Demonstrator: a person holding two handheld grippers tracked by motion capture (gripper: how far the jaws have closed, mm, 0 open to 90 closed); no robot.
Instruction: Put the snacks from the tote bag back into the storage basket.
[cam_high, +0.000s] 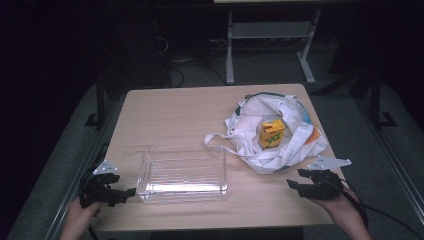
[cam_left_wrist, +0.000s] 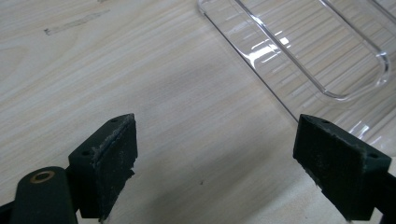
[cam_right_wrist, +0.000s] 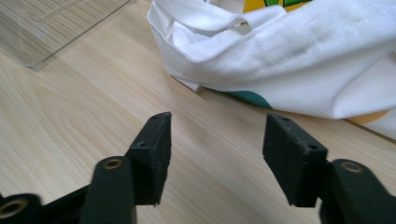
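While both grippers rest low at the near edge of the table (cam_high: 175, 105), each one stands open with nothing between its jaws. The left gripper (cam_high: 131, 192) sits at the near left corner, held by the person's left hand (cam_high: 80, 217), and its jaws are spread wide — in the left gripper view (cam_left_wrist: 215, 161) bare wood grain shows between the two black pads. Its tips point right, toward the clear plastic box (cam_high: 182, 175), which lies just beside them without touching. That box sits open-topped and empty on the near middle of the table; in the left gripper view its rounded corner (cam_left_wrist: 327, 60) lies ahead and to the right of the jaws.

The right gripper (cam_high: 292, 186) sits at the near right, in the person's right hand (cam_high: 345, 207), its jaws parted at a moderate width over bare wood (cam_right_wrist: 217, 140). Just beyond it, on the right half of the table, lies a white cloth bag (cam_high: 285, 145) — crumpled, its mouth open upward, with one strap trailing left toward the box. A yellow carton (cam_high: 271, 134) stands inside the bag's opening. In the right gripper view the bag's folds (cam_right_wrist: 299, 56) lie close ahead of the jaws, with patches of teal and orange print at its lower edge, and a corner of the box (cam_right_wrist: 51, 28) shows at the far left.
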